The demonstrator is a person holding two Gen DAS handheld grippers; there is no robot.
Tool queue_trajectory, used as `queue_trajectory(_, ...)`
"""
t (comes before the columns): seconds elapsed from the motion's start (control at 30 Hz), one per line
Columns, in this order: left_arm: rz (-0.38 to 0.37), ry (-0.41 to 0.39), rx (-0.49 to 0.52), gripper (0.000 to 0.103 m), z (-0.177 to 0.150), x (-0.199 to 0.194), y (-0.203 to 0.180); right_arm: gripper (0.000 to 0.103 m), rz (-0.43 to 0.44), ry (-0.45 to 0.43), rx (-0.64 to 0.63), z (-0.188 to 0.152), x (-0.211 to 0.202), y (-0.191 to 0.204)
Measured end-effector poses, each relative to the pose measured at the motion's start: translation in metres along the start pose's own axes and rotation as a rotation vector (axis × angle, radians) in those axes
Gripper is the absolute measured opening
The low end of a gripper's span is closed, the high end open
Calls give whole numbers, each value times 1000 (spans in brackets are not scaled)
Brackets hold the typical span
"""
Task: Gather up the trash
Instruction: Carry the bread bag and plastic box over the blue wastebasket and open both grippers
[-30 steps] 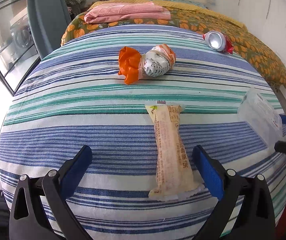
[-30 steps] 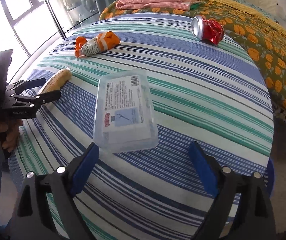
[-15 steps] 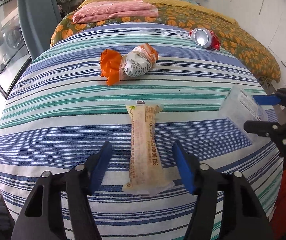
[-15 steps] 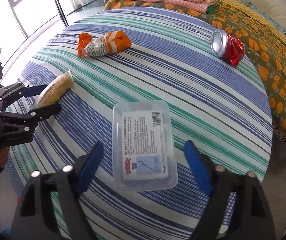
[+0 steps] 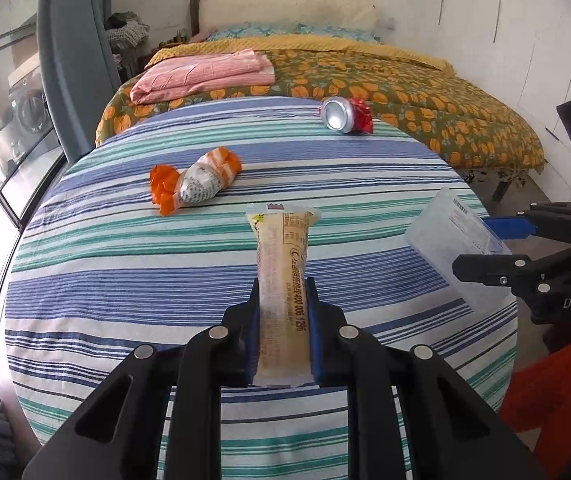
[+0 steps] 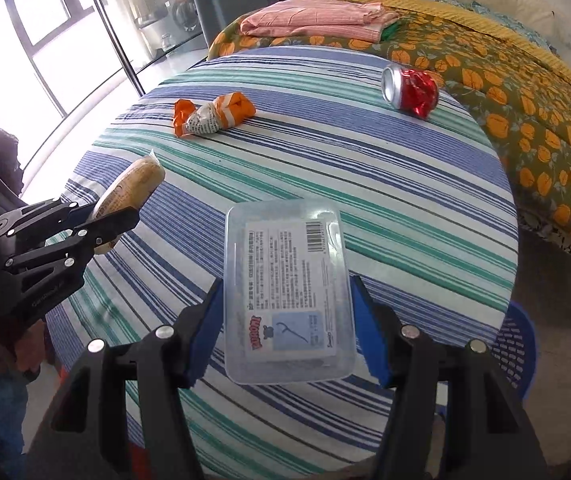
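Now the round surface under its blue-and-green striped cloth (image 5: 133, 280) carries less trash: right gripper (image 6: 285, 316) fingers clamp the clear plastic box (image 6: 287, 292), left gripper (image 5: 283, 320) fingers pinch the long yellow snack wrapper (image 5: 281, 276), both lifted for carrying off. Orange crumpled wrapper (image 5: 193, 180) lies at ten o'clock, crushed red can (image 5: 345, 114) at one.

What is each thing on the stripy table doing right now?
Yellow snack packet: pinched in left gripper, jaws just closed.
Clear plastic box: clamped in right gripper.
Red can: crushed, lying sideways.
Orange wrapper: crumpled, lying loose.
Pink cloth: folded on bed.
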State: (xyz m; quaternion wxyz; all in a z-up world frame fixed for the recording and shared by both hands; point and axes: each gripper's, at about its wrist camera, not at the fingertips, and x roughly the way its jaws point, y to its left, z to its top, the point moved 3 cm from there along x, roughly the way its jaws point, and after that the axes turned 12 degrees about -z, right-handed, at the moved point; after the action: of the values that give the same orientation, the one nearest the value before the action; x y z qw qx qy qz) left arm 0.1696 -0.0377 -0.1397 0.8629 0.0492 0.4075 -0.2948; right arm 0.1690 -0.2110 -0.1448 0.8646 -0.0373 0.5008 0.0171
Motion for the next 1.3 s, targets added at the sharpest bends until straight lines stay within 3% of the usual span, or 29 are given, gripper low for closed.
queue_trajectory(0.3, 7, -28, 139, 19, 15, -2, -77, 60, 11, -53, 82, -24, -37, -39)
queue_trajectory(0.67, -46, -22, 231, 18, 34, 20, -155, 60, -12, -92, 181, -54, -60, -106)
queue_trajectory(0.77, -94, -2, 233, 18, 38, 32, -175, 60, -30, -92, 220, -63, -60, -133)
queue_trajectory(1.0, -281, 90, 188, 18, 39, 76, -232, 60, -97, -72, 349, -93, -53, -214)
queue_trajectory(1.3, -379, 217, 172, 19, 36, 159, -299, 60, -164, 8, 486, -136, -10, -307)
